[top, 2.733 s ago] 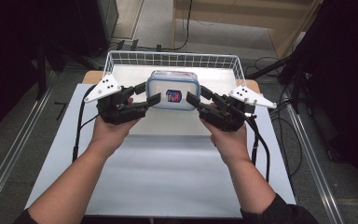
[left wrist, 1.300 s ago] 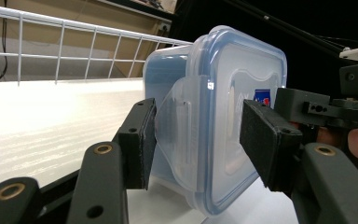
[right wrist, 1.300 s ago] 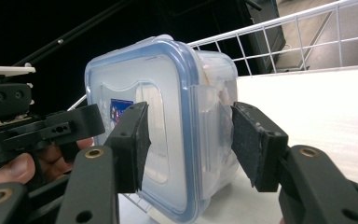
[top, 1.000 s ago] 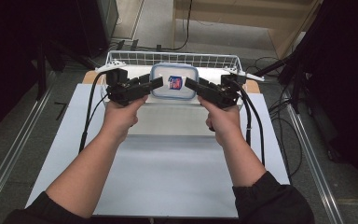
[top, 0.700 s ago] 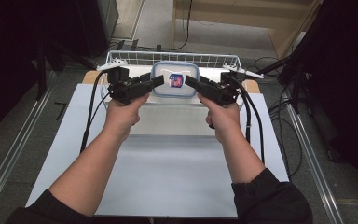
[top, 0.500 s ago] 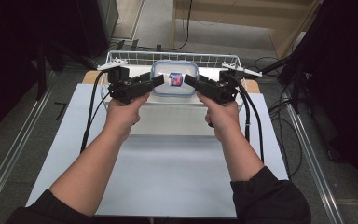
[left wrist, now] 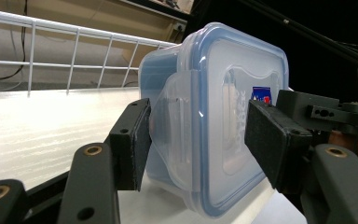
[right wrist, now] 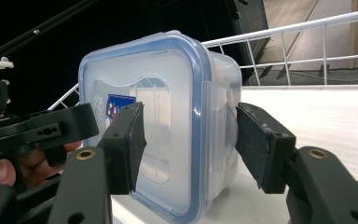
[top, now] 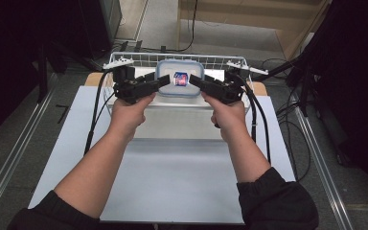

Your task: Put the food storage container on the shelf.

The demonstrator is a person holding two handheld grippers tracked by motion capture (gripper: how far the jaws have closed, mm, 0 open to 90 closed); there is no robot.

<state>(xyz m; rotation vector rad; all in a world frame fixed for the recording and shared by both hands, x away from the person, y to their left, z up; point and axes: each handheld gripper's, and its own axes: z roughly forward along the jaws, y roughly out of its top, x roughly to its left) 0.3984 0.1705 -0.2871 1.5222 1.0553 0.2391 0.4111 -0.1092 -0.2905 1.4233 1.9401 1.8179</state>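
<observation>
The print on the red-and-blue label (top: 180,78) is too small for me to read, and embossed lettering on the lid is blurred. The container (top: 179,78) is clear plastic with a blue-rimmed snap lid and side latches; it sits in the white wire basket (top: 139,57) at the far end of the bench (top: 172,182). My left tongs (top: 164,80) and right tongs (top: 193,80) stand parted around its two ends, gaps showing beside the pads.

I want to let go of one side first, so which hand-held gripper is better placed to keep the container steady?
Neither clearly. The left hand-held gripper and the right hand-held gripper each straddle a side latch of the clear food container in the wire basket, jaws slightly open on both.
</observation>
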